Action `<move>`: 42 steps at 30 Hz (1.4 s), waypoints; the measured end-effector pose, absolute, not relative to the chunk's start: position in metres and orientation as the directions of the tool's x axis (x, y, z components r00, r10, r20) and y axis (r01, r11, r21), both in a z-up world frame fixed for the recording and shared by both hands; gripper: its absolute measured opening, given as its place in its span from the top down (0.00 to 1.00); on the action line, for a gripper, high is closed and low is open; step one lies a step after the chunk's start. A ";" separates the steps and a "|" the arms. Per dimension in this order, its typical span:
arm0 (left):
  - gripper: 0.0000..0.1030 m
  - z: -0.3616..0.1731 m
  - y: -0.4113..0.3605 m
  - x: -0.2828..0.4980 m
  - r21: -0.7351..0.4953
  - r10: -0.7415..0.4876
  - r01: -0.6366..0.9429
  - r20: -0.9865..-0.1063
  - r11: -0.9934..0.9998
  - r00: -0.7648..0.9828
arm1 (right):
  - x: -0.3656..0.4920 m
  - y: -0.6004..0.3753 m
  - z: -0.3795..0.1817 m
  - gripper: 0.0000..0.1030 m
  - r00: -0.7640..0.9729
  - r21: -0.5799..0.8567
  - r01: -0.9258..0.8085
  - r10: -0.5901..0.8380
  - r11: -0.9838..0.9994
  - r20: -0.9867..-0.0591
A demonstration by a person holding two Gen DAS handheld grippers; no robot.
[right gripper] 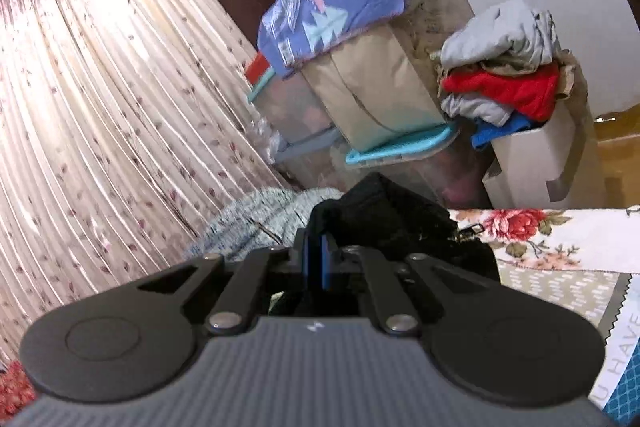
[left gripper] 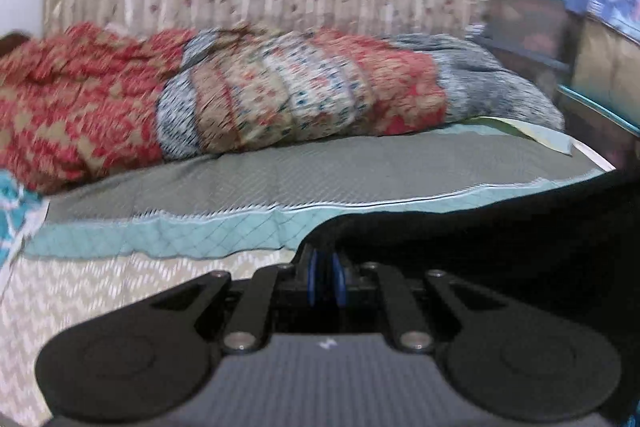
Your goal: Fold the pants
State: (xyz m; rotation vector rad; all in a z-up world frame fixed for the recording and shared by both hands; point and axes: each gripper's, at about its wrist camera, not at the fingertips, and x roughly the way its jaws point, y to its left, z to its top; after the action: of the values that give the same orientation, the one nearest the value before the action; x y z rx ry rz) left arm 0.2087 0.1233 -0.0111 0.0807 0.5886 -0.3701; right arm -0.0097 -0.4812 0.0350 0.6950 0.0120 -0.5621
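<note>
The black pants [left gripper: 500,227] are pinched in the left gripper [left gripper: 325,269], fabric trailing off to its right over the bed [left gripper: 120,291]; a bunched end [right gripper: 380,211] is clamped dead ahead in the right gripper [right gripper: 318,251]; the length is judged strung between both.

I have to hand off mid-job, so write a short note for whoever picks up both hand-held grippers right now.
Left hand-held gripper: shut on the black pants, pinching an edge low over the bed.
Right hand-held gripper: also shut on the black pants, with the cloth bunched up in front of it and raised.
Pants: held between both grippers, stretching off to the right in the left wrist view; the rest is out of sight.
Done: both grasps are made. No finished fold shows.
Left: probably lay the pants flat on the bed, fold them, then release.
</note>
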 end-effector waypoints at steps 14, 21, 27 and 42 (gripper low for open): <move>0.35 -0.047 0.126 0.231 0.005 -0.067 0.096 -0.685 0.995 0.726 | 0.087 -0.470 -0.084 0.70 0.776 0.366 0.596 -0.397 0.715 -0.489; 0.04 -0.052 0.181 0.170 -0.159 -0.158 0.059 -0.736 0.986 0.658 | 0.035 -0.414 -0.106 0.68 0.864 0.438 0.388 -0.154 0.811 -0.480; 0.00 -0.085 0.195 0.146 -0.244 -0.195 -0.017 -0.814 0.970 0.547 | 0.036 -0.327 -0.108 0.62 0.833 0.312 0.104 0.088 0.944 -0.546; 0.00 -0.096 0.233 0.072 -0.459 -0.334 -0.126 -0.783 0.879 0.525 | -0.078 -0.364 -0.150 0.57 0.836 0.667 0.337 0.115 0.665 -0.537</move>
State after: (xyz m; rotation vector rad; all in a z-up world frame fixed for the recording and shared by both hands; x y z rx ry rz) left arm 0.0717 0.2329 -0.0959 -0.5025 1.0221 -0.1305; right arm -0.0782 -0.3636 -0.1503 0.8460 0.5846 -0.1341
